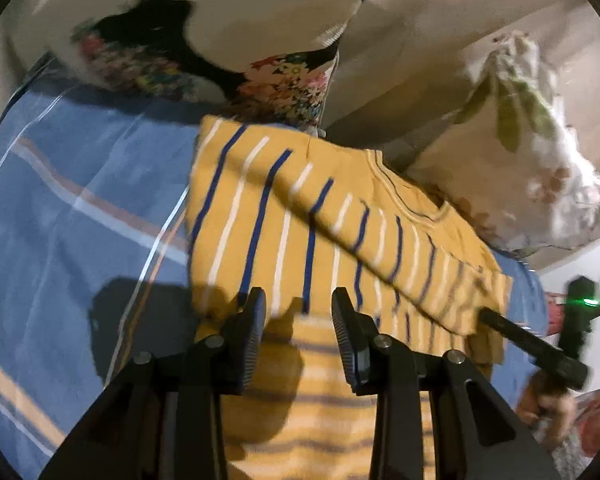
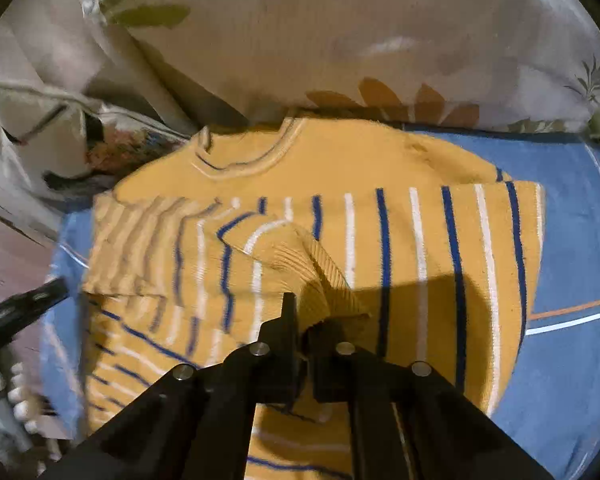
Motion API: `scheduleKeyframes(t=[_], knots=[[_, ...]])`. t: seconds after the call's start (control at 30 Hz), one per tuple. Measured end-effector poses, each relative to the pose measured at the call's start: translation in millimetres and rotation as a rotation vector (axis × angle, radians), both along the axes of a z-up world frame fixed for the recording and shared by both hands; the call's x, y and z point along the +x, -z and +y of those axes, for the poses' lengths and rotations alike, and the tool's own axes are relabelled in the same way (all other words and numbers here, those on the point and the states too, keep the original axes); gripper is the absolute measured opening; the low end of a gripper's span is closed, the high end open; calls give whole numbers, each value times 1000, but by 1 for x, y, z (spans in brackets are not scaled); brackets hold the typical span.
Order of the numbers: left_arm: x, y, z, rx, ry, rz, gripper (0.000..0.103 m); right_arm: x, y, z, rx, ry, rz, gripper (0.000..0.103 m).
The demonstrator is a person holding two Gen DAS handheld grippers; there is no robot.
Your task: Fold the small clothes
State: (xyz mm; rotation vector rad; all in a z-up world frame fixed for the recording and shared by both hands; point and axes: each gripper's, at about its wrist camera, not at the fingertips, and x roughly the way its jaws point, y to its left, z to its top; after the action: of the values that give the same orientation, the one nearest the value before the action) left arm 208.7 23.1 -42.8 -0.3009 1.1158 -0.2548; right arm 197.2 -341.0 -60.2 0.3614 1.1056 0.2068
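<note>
A small mustard-yellow sweater (image 1: 300, 216) with blue and white stripes lies on the blue bedsheet (image 1: 72, 200), collar toward the pillows. My left gripper (image 1: 299, 304) is open just above its near part, with nothing between the pads. In the right wrist view the sweater (image 2: 380, 168) lies spread out, and my right gripper (image 2: 306, 320) is shut on the ribbed cuff (image 2: 324, 280) of a sleeve, held over the sweater's body. The right gripper also shows in the left wrist view (image 1: 500, 322), at the sweater's right edge.
A cream floral pillow (image 2: 340, 40) lies just behind the collar. A dark floral pillow (image 1: 284, 80) stands at the head of the bed. The blue sheet (image 2: 572, 240) extends to the right of the sweater. The bed edge and clutter (image 1: 580, 412) lie to the right.
</note>
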Motion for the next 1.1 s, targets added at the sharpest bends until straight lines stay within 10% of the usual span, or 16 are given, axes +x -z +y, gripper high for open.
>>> scheduleKeyframes(t=[0.1,0.27,0.43,0.6,1.03,1.1], knots=[[21,17,-10,94,0,46,33,-4,-22,-20,94,32,-57,5],[24,41,-17,167,27,70,32,2,-23,-48,-291,253,-37,12],[20,44,-22,184,103,52,32,-4,-44,-16,-199,160,-146,41],[9,41,-6,97,113,60,31,-14,-34,43,30,-49,-83,43],[-51,5,51,-166,23,47,32,13,33,26,206,287,29,43],[-54,3,55,-176,13,46,32,16,36,23,231,325,29,20]])
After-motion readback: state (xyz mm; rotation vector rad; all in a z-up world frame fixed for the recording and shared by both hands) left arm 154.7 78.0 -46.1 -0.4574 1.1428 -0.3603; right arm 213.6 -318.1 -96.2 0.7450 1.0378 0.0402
